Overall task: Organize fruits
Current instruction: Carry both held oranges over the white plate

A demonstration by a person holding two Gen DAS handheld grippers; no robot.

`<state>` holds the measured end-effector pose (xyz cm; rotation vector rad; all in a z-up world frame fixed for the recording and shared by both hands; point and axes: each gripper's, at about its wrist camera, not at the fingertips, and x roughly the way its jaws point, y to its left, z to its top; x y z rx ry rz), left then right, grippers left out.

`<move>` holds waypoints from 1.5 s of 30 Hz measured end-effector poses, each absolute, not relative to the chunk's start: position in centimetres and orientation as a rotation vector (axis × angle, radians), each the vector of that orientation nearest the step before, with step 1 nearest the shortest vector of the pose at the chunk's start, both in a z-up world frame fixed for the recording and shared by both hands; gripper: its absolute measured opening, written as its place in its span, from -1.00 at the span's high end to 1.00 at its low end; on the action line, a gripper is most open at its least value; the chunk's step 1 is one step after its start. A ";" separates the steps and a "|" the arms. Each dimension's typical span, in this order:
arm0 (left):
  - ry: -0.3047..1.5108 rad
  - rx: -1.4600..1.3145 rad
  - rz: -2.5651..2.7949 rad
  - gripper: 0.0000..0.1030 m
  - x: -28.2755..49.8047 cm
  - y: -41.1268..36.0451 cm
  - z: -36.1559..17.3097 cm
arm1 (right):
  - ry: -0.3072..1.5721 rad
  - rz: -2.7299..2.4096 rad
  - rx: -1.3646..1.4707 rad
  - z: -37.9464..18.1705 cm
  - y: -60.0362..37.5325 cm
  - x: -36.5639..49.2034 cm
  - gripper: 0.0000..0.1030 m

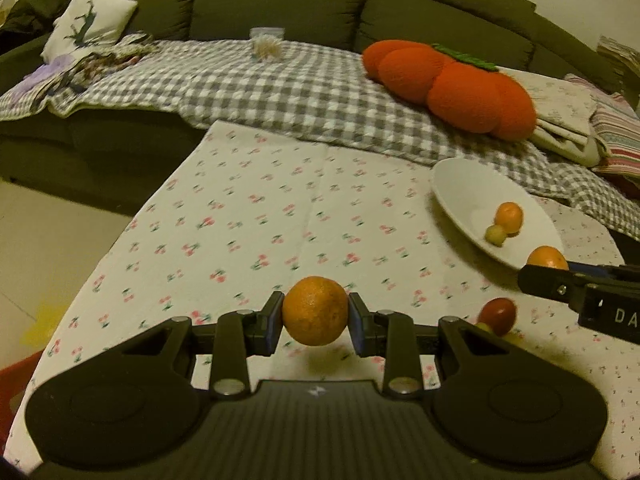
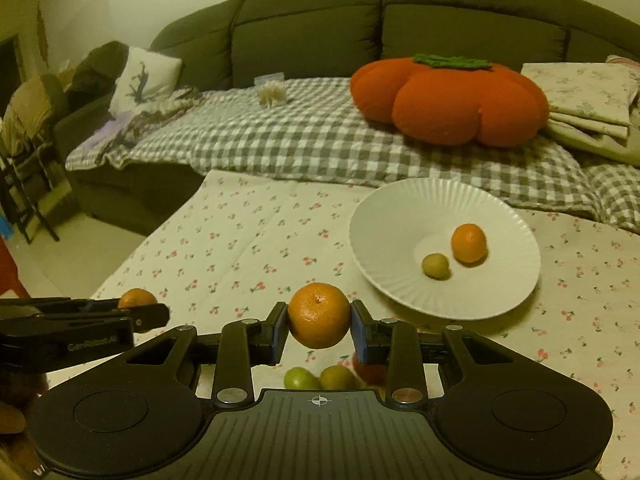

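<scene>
My left gripper is shut on a mandarin held just above the cherry-print tablecloth. My right gripper is shut on a second mandarin, also lifted off the cloth. Each gripper shows in the other's view: the right gripper near the plate's near rim, the left gripper at far left. A white ribbed plate holds one mandarin and a small green fruit. Two green fruits and a red fruit lie on the cloth under the right gripper.
Behind the table runs a dark sofa with a grey checked blanket, an orange pumpkin cushion and folded cloths. The table's left edge drops to a pale floor. A white pillow sits far left.
</scene>
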<state>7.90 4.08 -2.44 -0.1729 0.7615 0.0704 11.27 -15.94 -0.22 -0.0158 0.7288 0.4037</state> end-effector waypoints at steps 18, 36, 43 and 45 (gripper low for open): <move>0.743 -0.109 -0.064 0.39 12.7 -2.7 -0.9 | 0.688 0.316 0.048 0.7 -21.6 12.9 0.40; 0.703 -0.003 -0.191 0.39 18.5 -7.9 -2.0 | 0.710 0.195 0.101 -0.4 -26.5 16.7 0.39; 0.703 0.036 -0.199 0.39 20.6 -9.3 -3.0 | 0.738 0.177 0.125 -1.7 -27.4 18.9 0.39; 0.708 0.036 -0.200 0.39 21.2 -9.5 -3.4 | 0.745 0.171 0.126 -2.1 -27.6 19.3 0.39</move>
